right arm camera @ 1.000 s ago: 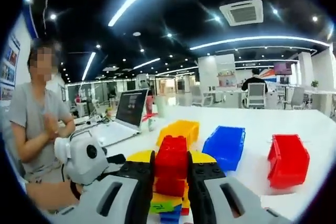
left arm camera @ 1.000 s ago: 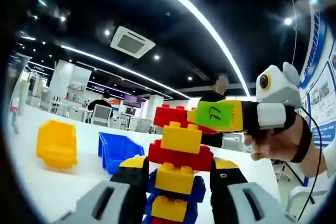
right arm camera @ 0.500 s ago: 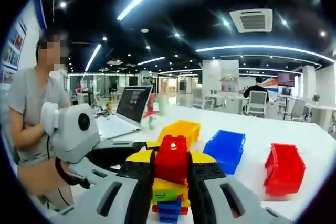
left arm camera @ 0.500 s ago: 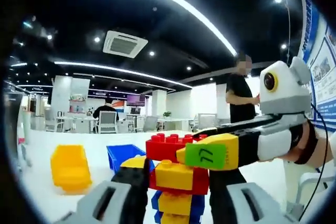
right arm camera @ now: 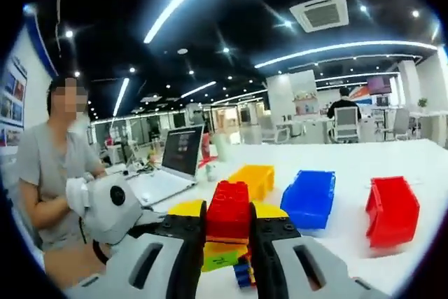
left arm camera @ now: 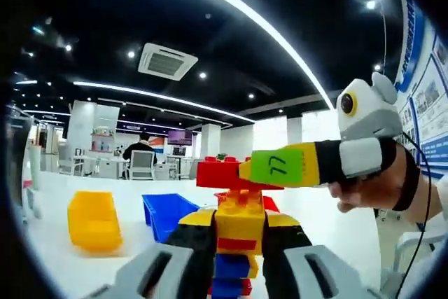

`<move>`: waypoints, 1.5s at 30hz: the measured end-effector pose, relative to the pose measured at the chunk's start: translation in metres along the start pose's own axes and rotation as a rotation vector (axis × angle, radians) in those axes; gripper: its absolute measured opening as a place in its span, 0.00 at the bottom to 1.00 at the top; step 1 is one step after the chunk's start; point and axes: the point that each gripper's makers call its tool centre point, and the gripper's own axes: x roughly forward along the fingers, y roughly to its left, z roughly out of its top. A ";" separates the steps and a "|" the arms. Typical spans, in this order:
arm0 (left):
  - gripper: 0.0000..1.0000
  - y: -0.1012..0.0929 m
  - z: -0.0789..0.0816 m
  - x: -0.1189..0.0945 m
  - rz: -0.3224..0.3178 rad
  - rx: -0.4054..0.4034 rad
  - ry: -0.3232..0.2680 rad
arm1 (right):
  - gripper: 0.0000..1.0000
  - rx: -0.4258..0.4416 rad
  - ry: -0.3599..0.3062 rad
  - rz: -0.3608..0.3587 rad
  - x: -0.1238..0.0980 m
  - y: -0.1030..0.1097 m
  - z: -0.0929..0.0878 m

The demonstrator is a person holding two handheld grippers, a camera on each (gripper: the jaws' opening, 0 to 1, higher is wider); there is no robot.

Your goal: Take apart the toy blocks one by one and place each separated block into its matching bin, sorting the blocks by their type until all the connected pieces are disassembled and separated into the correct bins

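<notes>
Left gripper view: yellow bin (left arm camera: 92, 220) and blue bin (left arm camera: 166, 213) on the white table (left arm camera: 49, 243). Our left gripper (left arm camera: 238, 243) clenches the block stack (left arm camera: 238, 232) (yellow block on top). Right gripper (left arm camera: 280, 167) comes in from the right, gripping a red block (left arm camera: 218, 174) just above the stack.

Right gripper view: a person (right arm camera: 52, 166) beside a laptop (right arm camera: 175, 162); jaws clamp the red block (right arm camera: 227, 209); red bin (right arm camera: 392, 211) farthest right.

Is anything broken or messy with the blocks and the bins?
Nothing stands out. The block stack sits straight in the left gripper, the right gripper pinches the red block, and the yellow bin, blue bin and red bin stand in a tidy row.
</notes>
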 end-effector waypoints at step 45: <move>0.26 0.006 0.002 0.002 0.022 -0.043 0.018 | 0.26 -0.129 0.120 -0.555 -0.031 -0.317 -0.027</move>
